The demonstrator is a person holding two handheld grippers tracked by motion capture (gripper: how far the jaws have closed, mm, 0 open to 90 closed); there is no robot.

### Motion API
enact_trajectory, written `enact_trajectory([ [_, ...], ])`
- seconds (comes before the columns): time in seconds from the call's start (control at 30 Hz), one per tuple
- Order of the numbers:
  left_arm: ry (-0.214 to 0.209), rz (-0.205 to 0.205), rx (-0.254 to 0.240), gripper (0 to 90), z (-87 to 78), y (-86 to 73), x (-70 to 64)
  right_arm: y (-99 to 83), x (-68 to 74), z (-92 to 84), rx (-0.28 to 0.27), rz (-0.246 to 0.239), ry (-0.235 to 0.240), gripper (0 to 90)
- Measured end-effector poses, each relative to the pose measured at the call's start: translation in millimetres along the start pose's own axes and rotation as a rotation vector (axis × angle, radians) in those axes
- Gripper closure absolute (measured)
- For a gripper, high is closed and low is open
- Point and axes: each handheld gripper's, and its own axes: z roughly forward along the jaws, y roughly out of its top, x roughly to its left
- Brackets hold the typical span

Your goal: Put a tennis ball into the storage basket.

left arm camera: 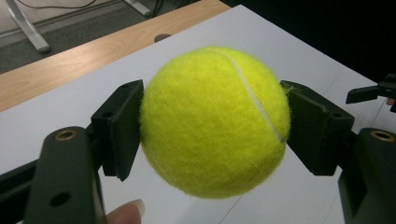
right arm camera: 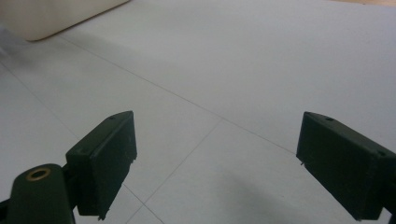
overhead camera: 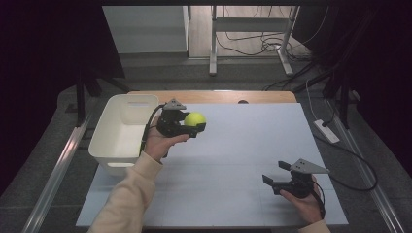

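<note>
A yellow-green tennis ball (overhead camera: 195,119) (left arm camera: 215,121) is clamped between the two black jaws of my left gripper (overhead camera: 196,124) (left arm camera: 212,128), held above the white table mat just right of the white bin (overhead camera: 108,141). Both pads press on the ball's sides. At the table's front right, my right gripper (overhead camera: 276,173) (right arm camera: 217,168) rests low over the mat, open, with only bare mat between its fingers. It also appears far off at the right edge of the left gripper view (left arm camera: 373,93).
The white plastic bin sits at the table's left edge, and its corner (right arm camera: 56,16) shows at the top left of the right gripper view. A wooden strip (overhead camera: 214,96) runs along the table's far edge. Cables and desk legs (overhead camera: 252,43) lie on the floor beyond.
</note>
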Motion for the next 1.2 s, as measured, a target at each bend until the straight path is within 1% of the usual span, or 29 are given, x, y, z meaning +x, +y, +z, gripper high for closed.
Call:
enact_trajectory([
  [0.6, 0.016, -0.003, -0.046, 27.2, -16.5, -0.4, 3.2, -0.3, 0.2, 0.6, 0.005, -0.004, 0.001, 12.1],
  [0.93, 0.035, -0.016, -0.07, 27.1, -27.7, -0.4, 7.5, -0.4, 0.1, 0.8, 0.004, -0.002, 0.002, 12.1],
  [1.1, 0.039, -0.011, -0.078, 27.2, -31.4, -0.6, 8.7, -0.3, 0.2, 1.0, 0.004, -0.002, 0.002, 12.1],
  [1.2, 0.043, -0.017, -0.084, 27.2, -33.4, -0.6, 10.0, -0.3, 0.1, 0.9, 0.004, -0.001, 0.001, 12.2],
])
